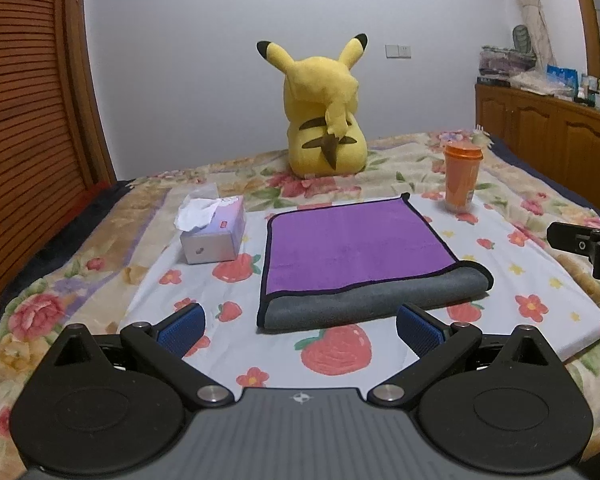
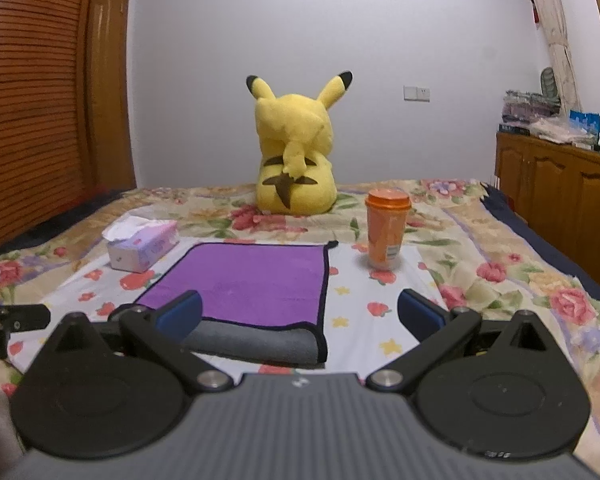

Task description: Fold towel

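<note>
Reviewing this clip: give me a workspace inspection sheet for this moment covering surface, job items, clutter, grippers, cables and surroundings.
Surface: bed with floral bedspread; a strawberry-print cloth spread on top.
Job's things: towel, purple face up with a grey layer showing at the near edge, lying folded flat on the cloth.
Clutter: tissue box left of the towel; orange cup with lid, upright, far right of it; yellow plush toy behind.
Grippers: left gripper open, just short of the towel's near edge, holding nothing; right gripper open, empty.
Cables: nothing seen.
Surroundings: wooden cabinet on the right, wardrobe on the left.
</note>
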